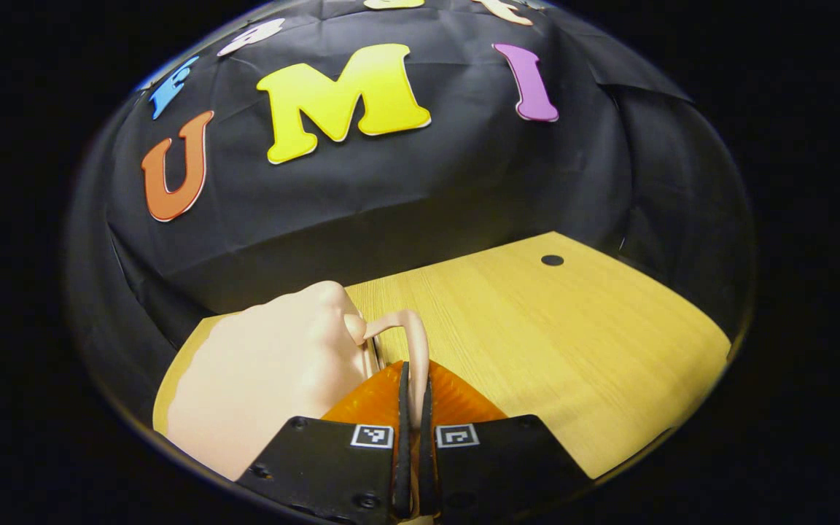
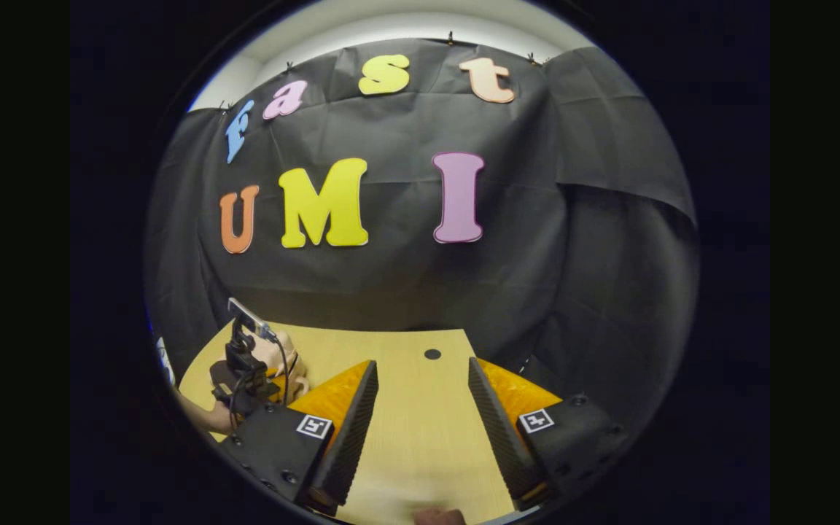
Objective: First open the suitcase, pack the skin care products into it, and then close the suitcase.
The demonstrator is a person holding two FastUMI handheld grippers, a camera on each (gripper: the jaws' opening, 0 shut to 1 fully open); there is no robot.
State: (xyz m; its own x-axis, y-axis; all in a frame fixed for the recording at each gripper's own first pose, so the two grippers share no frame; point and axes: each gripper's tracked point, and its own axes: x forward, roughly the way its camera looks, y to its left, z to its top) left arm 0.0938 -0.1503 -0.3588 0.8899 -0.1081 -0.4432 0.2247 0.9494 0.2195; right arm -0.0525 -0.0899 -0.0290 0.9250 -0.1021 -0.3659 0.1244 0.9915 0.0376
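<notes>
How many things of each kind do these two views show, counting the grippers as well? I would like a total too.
Grippers: 2, the left gripper shut on the handle, the right gripper open
Pale pink suitcase: 1
Wooden table: 1
Total: 4

One pale pink suitcase (image 1: 267, 372) stands on the single wooden worktop (image 1: 573, 343), just left of the left hand-held gripper (image 1: 414, 408), with one looped handle (image 1: 409, 335) running down between that gripper's fingers. There are two hand-held grippers, counting the right hand-held gripper (image 2: 420, 397). One dark round hole (image 1: 552, 260) marks the worktop ahead.
</notes>
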